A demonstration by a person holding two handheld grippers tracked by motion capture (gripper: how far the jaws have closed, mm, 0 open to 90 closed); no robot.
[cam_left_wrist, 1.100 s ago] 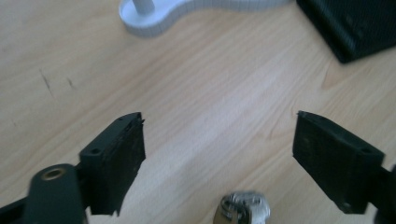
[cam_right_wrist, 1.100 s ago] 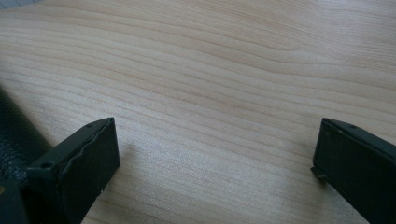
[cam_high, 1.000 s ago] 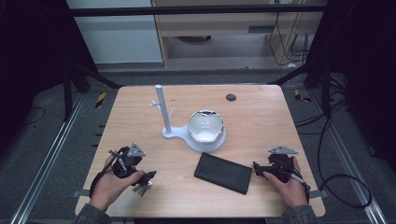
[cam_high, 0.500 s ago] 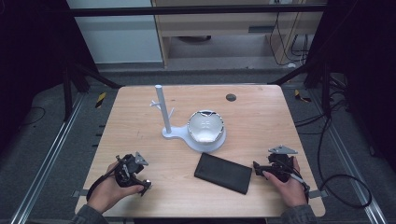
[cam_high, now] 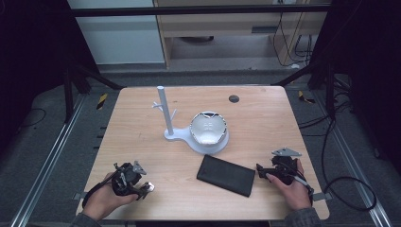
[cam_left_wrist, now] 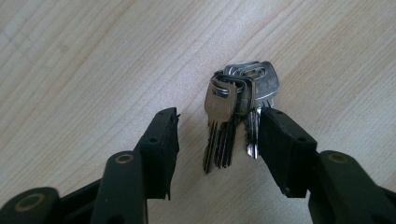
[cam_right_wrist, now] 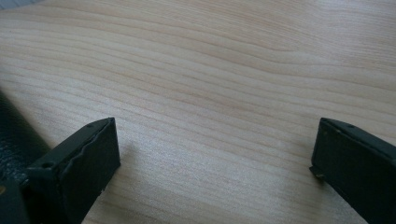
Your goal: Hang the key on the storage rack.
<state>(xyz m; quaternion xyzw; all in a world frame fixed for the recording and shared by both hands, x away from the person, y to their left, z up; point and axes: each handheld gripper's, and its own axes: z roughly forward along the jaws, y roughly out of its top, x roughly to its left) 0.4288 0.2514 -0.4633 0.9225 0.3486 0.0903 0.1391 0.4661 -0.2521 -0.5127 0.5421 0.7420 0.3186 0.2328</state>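
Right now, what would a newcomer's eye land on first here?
Probably the bunch of keys lying on the table between the open left tongs, at the near left. Next, the white stand with its bowl-like dish mid-table, and the black wallet beside the open right tongs.

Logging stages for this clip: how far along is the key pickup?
Done: left gripper is down at the keys, fingers open on either side of the bunch. In hand: nothing clamped; keys lie on the table. Left: closing and lifting. The right gripper is open over bare wood beside the black case.
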